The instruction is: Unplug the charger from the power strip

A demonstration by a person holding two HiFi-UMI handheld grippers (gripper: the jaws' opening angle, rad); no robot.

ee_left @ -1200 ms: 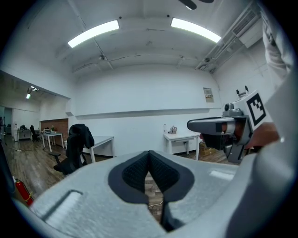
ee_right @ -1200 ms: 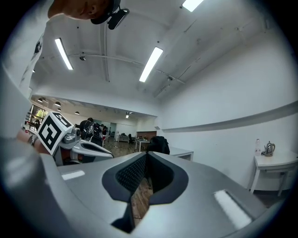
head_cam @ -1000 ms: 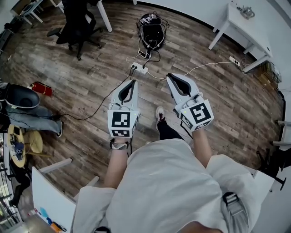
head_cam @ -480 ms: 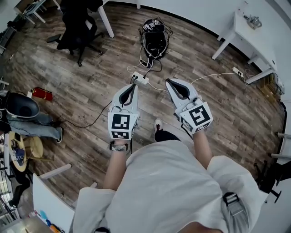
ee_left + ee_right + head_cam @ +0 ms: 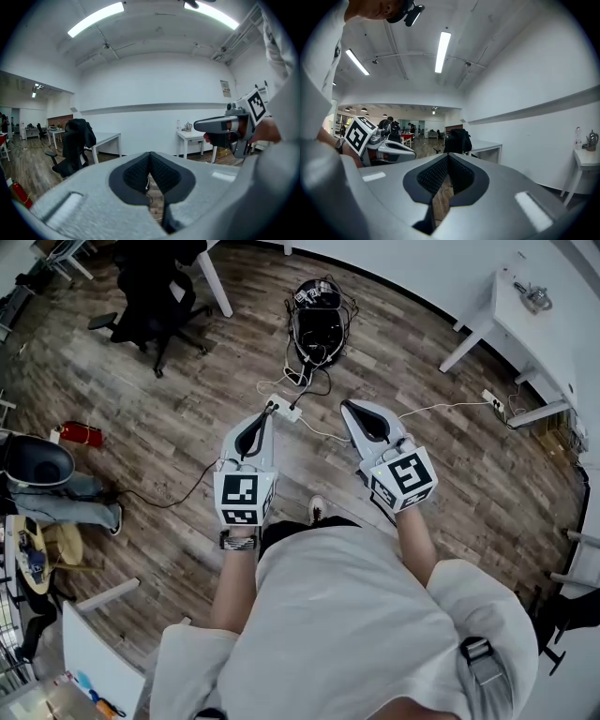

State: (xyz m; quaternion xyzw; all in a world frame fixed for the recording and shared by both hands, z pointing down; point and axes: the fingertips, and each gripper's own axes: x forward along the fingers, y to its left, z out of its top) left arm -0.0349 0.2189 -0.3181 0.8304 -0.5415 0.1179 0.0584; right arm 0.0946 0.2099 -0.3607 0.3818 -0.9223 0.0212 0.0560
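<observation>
While the person stands over the wood floor (image 5: 187, 409), a black office chair (image 5: 150, 287) sits at far left. The left gripper (image 5: 266, 415) is clenched on nothing, and its tip appears just beside the white power strip (image 5: 287, 408). The strip lies on the floor between the two grippers with plugs seated in it; which one is the charger is too small to tell. The right gripper (image 5: 348, 407), right of the strip, is likewise clamped together and empty. A white table (image 5: 525, 310) stands at far right.
</observation>
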